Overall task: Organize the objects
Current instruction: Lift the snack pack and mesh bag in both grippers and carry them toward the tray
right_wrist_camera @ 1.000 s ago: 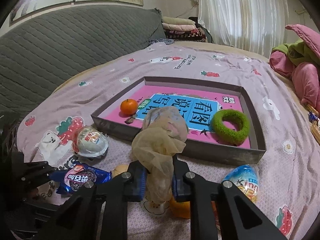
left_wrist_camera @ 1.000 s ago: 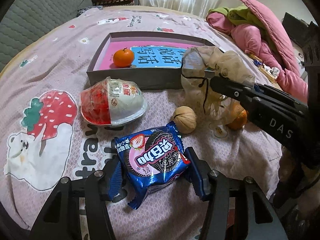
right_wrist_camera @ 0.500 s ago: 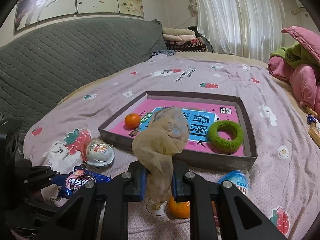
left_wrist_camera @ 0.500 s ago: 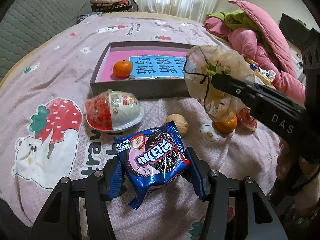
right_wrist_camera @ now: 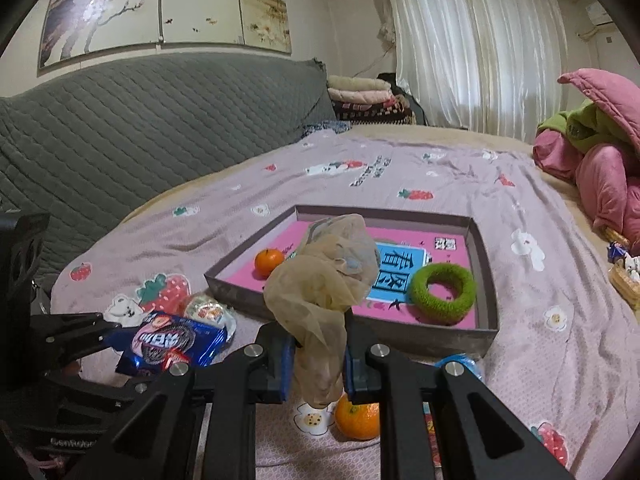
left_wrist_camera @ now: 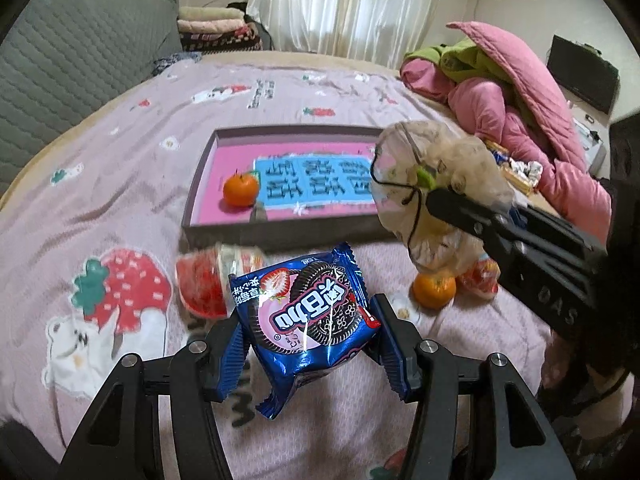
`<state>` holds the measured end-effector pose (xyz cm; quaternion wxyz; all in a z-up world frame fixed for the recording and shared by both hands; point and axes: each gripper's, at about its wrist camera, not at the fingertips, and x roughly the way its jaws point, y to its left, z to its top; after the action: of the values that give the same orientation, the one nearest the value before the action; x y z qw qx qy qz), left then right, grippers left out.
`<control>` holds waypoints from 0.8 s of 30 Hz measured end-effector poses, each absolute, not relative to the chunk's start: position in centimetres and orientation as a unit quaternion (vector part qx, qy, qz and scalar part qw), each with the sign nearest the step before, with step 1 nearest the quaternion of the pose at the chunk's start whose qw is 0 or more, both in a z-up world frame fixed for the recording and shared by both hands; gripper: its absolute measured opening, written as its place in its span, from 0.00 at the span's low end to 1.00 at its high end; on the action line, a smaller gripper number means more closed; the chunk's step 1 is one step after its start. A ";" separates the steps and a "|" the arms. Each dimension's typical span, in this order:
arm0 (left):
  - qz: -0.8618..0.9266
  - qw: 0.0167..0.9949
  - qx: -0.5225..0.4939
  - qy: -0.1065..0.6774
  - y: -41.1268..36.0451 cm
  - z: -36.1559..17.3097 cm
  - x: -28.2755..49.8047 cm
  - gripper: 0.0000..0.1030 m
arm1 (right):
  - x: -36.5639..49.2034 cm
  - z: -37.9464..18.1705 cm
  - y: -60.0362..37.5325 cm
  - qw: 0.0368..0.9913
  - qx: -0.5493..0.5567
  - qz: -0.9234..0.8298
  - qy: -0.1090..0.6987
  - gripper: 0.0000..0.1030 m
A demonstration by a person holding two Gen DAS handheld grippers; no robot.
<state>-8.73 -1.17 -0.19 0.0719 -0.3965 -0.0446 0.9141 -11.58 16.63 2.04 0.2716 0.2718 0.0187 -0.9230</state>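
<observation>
Both grippers had risen since the earlier frames, the bed dropping away beneath. The left gripper [left_wrist_camera: 308, 344] clamped the blue cookie packet [left_wrist_camera: 306, 316] above the bedspread [left_wrist_camera: 120, 200], and the right gripper [right_wrist_camera: 316, 354] pinched the sheer mesh pouch [right_wrist_camera: 324, 276] upright, hiding part of the grey tray [right_wrist_camera: 490, 280]. A tangerine [right_wrist_camera: 269, 261] and green ring [right_wrist_camera: 443, 291] lay inside; another tangerine [right_wrist_camera: 357, 420] and the red-and-white capsule [left_wrist_camera: 212, 280] sat outside.

Right gripper [right_wrist_camera: 316, 364] has its jaws clamped on a crumpled tan mesh bag [right_wrist_camera: 326, 276], held up over the bed [right_wrist_camera: 540, 320]. Beyond it, the grey tray [right_wrist_camera: 486, 280] holds a tangerine [right_wrist_camera: 269, 261] and green ring [right_wrist_camera: 443, 291].
</observation>
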 end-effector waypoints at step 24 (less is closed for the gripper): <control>0.940 0.074 -0.330 -0.040 -4.8 6.0 -15.3 0.57 | -12.9 5.6 17.4 0.251 0.228 -0.941 0.012 0.19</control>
<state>-15.32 -4.80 5.95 0.0741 -0.3301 -0.0403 0.9402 -12.93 17.36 5.60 0.2505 0.2278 0.0115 -0.9409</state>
